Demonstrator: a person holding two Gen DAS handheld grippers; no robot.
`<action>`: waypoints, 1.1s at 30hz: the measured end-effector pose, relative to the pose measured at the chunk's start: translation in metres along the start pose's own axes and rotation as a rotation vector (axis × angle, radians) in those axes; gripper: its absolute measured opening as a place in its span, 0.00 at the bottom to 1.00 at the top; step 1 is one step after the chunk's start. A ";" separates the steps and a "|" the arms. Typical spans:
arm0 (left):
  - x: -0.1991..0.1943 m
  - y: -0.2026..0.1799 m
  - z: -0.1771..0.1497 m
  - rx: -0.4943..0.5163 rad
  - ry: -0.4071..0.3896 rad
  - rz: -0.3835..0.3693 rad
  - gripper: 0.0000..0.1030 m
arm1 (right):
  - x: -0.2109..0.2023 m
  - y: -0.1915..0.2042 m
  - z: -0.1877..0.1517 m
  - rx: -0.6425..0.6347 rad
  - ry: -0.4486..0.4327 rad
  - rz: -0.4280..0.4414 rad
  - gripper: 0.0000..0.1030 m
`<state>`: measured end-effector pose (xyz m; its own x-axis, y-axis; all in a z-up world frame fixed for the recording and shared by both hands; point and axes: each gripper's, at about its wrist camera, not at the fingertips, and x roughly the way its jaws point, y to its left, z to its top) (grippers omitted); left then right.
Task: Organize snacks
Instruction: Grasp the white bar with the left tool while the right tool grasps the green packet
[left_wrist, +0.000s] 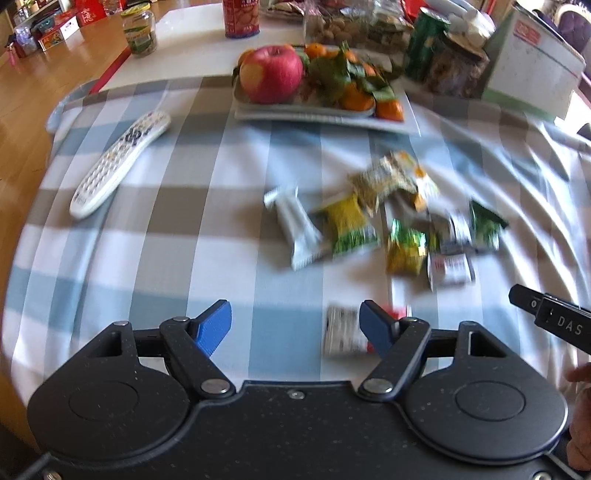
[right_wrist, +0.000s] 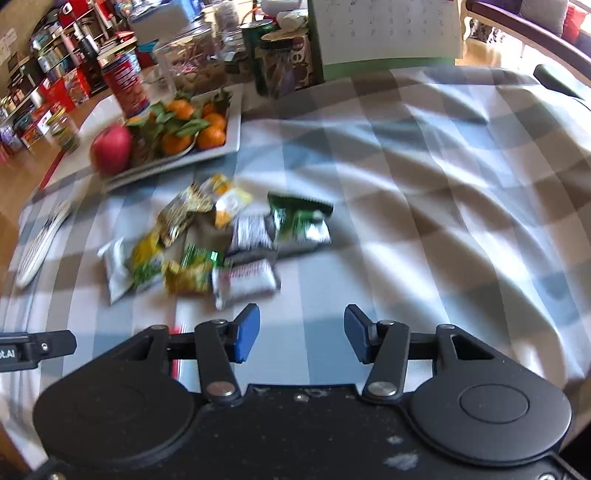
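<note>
- Ahead of both grippers, on a checked cloth (right_wrist: 424, 192), a loose heap of snack packets (right_wrist: 218, 243) is seen; every packet is blurred.
- The left gripper (left_wrist: 295, 325) is held wide open with nothing gripped; a white packet (left_wrist: 341, 332) lies on the cloth just inside its right finger, and whether the two touch cannot be told.
- The right gripper (right_wrist: 301, 338) is held partly open over bare cloth, empty, with the heap ahead and to its left.
- Beyond the heap, a white tray (left_wrist: 399, 122) is loaded with an apple (left_wrist: 271, 74) and leafy tangerines (left_wrist: 354, 96).
- Further back, a red can (left_wrist: 242, 18), a green can (left_wrist: 424, 40) and a lidded jar (left_wrist: 140, 31) are stood; the jar's contents cannot be made out.
- To the left of the left gripper, a remote (left_wrist: 118, 162) is laid on the cloth.
</note>
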<state>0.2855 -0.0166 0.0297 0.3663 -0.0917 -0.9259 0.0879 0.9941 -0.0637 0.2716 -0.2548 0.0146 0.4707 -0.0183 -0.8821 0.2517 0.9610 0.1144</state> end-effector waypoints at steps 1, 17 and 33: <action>0.003 0.000 0.005 -0.003 -0.003 0.003 0.74 | 0.005 -0.001 0.007 0.012 0.007 0.000 0.53; 0.039 0.020 0.046 -0.119 0.032 -0.027 0.68 | 0.088 -0.006 0.075 0.121 0.002 0.006 0.65; 0.083 0.022 0.059 -0.181 0.064 -0.049 0.68 | 0.115 0.003 0.062 0.011 0.023 -0.083 0.64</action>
<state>0.3722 -0.0061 -0.0265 0.3055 -0.1423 -0.9415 -0.0658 0.9832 -0.1700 0.3795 -0.2709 -0.0583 0.4284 -0.0910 -0.8990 0.2981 0.9534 0.0455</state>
